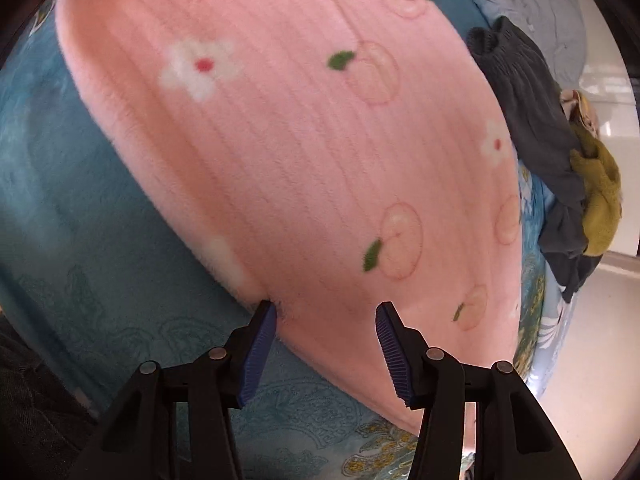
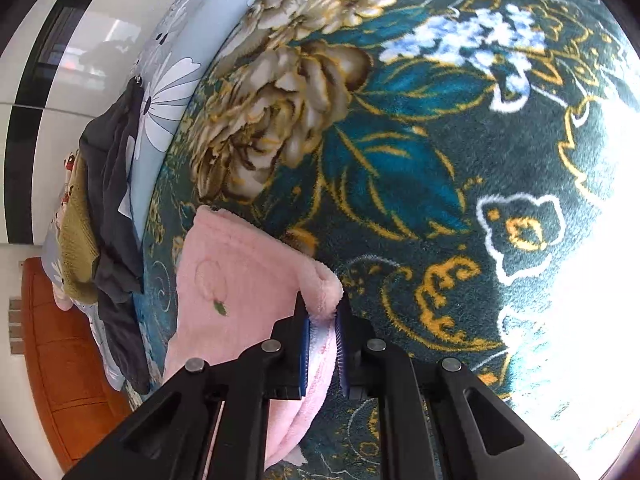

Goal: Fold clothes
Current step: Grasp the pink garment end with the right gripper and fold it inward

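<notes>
A pink fleece garment with peach and flower prints lies spread on the teal patterned bedspread. My left gripper is open, its blue pads on either side of the garment's near edge, the left pad touching the hem. In the right wrist view the same pink garment lies folded over, and my right gripper is shut on its corner, with fleece pinched between the blue pads.
A pile of dark grey and olive-yellow clothes lies at the bed's edge; it also shows in the right wrist view. A light blue floral quilt lies beyond. An orange wooden cabinet and white floor border the bed.
</notes>
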A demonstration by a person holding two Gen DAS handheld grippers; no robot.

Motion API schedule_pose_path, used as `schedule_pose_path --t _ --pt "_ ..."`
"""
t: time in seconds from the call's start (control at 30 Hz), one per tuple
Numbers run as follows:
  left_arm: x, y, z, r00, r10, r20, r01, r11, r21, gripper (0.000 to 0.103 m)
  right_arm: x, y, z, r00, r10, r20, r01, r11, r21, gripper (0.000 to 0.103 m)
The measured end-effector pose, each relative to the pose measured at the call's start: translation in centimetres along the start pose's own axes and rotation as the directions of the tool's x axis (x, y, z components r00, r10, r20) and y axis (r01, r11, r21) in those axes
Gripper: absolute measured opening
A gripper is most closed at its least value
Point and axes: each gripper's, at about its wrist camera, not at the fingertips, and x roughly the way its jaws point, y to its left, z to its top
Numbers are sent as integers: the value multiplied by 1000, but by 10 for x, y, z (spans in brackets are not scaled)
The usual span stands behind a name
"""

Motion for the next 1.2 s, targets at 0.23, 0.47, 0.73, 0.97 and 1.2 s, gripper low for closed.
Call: schedule_pose_path --t 0.23,0.47,0.73,0.97,1.2 --pt "-18 2 -2 991 -118 68 119 993 -10 56 -15 70 -11 997 -56 51 67 969 -240 11" --pt "-42 -4 -6 962 -211 172 205 978 48 56 -31 265 -125 986 166 -11 -119 655 -746 11" --pt "-54 28 8 923 -294 249 321 944 -73 56 83 360 -321 951 55 -304 -306 307 -901 11" --pt "-42 20 13 936 -284 209 300 953 -47 56 140 333 -388 915 -147 -376 -344 205 -916 21" --pt "-29 -20 7 959 -253 131 233 961 147 61 132 332 -345 861 -113 -496 -454 271 -849 39"
